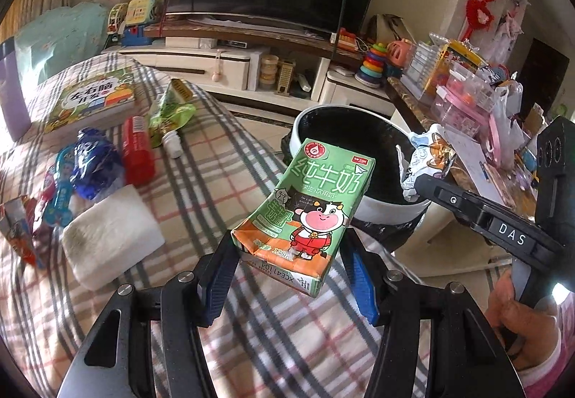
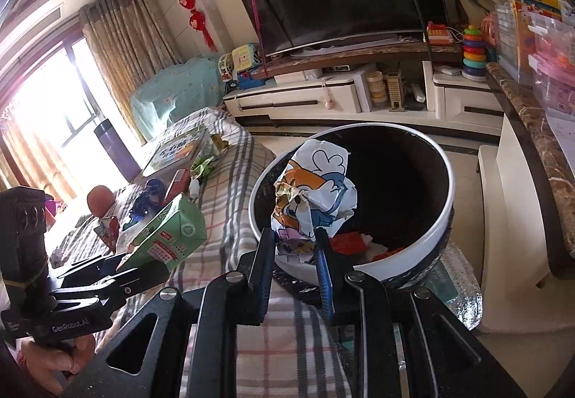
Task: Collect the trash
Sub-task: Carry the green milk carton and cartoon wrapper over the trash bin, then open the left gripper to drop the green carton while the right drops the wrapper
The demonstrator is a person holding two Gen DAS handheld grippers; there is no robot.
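Left wrist: my left gripper [image 1: 291, 268] clamps carton [image 1: 305, 204] short of bin [image 1: 391, 211] | right gripper [image 2: 294, 265] pinches wrapper [image 2: 312, 197] over bin mouth, poised for dropping | more trash on bed [image 1: 215, 161]

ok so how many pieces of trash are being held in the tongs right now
2: a green milk carton in the left tongs above the plaid bed, and a crumpled cartoon wrapper in the right tongs over the bin.

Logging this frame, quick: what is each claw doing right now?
Left claw: closed on the green milk carton.
Right claw: closed on the crumpled cartoon wrapper, over the trash bin.
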